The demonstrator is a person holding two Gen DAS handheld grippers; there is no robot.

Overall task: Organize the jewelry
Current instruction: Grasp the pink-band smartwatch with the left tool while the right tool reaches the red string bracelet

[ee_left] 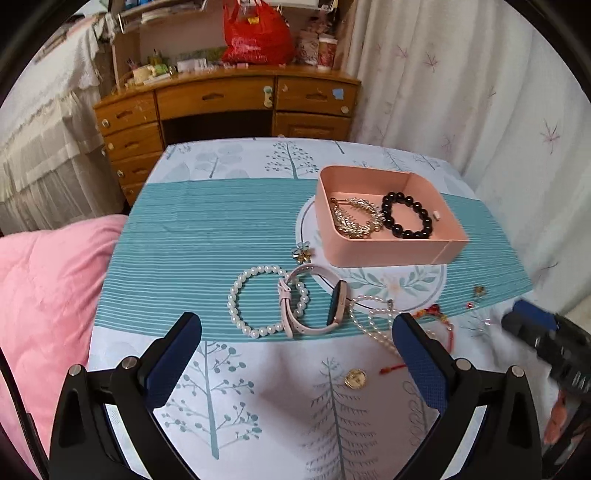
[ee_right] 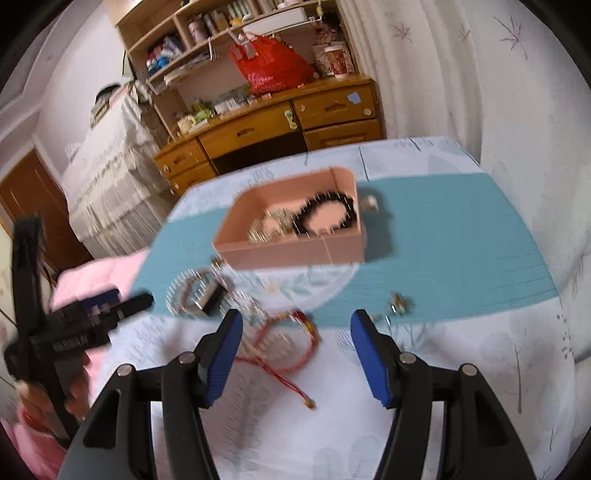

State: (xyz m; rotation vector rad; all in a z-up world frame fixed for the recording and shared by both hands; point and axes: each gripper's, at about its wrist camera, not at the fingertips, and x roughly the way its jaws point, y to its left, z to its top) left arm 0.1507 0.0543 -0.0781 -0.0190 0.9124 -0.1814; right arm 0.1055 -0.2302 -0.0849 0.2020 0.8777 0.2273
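Below, both my grippers hang spread and empty over the tree-print tablecloth: left gripper short of the pearl bracelet and pink smartwatch, right gripper above the red cord bracelet. Farther back, the pink tray holds a black bead bracelet and gold leaf piece.

I was looking into a lived-in bedroom at home. A wooden dresser with drawers stood against the far wall, its top crowded with bottles, cups and a red plastic bag. Shelves above it held toiletries. A pink quilt lay beside the cloth-covered surface, and pale flowered curtains hung to the right.
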